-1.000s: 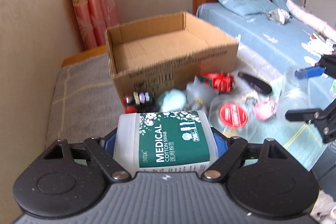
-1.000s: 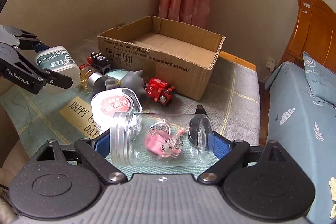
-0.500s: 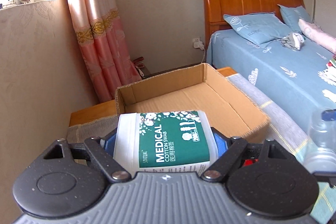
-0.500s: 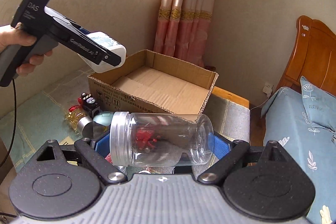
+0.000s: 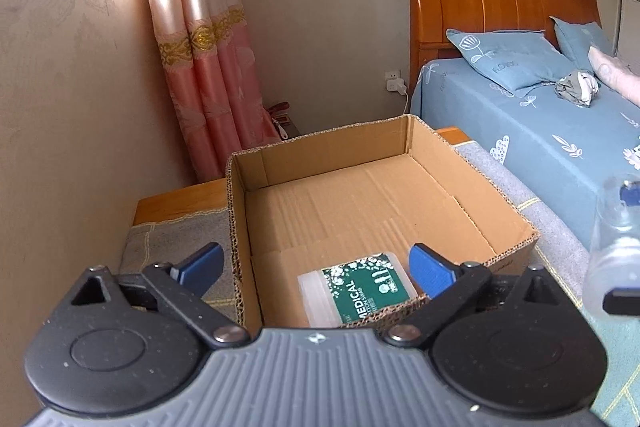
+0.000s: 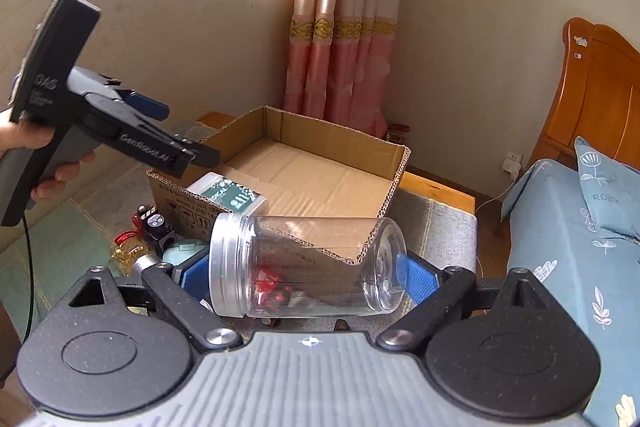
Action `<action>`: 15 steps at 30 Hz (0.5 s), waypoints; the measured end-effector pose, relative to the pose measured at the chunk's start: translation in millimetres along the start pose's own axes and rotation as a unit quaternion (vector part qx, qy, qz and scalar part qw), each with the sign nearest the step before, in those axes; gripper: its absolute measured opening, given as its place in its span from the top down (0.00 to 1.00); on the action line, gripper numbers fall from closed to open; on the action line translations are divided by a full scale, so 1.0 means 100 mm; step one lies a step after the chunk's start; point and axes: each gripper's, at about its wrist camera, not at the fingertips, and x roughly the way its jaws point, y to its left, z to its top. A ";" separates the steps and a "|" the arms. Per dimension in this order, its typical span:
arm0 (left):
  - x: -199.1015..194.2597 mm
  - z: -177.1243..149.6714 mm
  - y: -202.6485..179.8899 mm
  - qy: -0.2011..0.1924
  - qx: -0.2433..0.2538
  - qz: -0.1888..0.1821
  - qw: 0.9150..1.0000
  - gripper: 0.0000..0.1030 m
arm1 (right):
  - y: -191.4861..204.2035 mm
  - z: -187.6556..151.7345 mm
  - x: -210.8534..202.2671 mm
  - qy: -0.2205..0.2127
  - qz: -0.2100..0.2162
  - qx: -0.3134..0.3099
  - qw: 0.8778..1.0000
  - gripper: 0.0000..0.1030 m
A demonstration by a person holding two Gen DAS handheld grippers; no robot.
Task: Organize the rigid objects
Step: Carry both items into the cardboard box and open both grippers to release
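- Now my left gripper is opening, pads clear of the cotton swab tub lying in the cardboard box.
- My right gripper clamps the clear jar end to end above the box's near corner; light, stiff, slick plastic, I judge.
- Cloth-covered table, bed beside.

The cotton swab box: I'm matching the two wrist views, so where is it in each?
Left wrist: cotton swab box low centre, inside the box's near corner.
Right wrist: cotton swab box left of centre, in that corner.
Shared landmark: cardboard box.
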 end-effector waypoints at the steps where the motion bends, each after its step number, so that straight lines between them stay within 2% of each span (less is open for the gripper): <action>1: -0.06 -0.04 0.01 -0.004 0.000 0.003 1.000 0.02 | -0.01 0.03 0.03 0.001 0.003 0.002 1.000 0.08; 8: -0.38 -0.33 0.09 -0.020 -0.035 0.024 0.999 0.01 | -0.06 0.35 0.31 0.014 0.012 0.009 1.000 0.08; 15: -0.63 -0.62 0.26 -0.037 -0.080 0.098 0.991 0.01 | -0.10 0.73 0.79 0.043 0.013 -0.002 0.999 0.07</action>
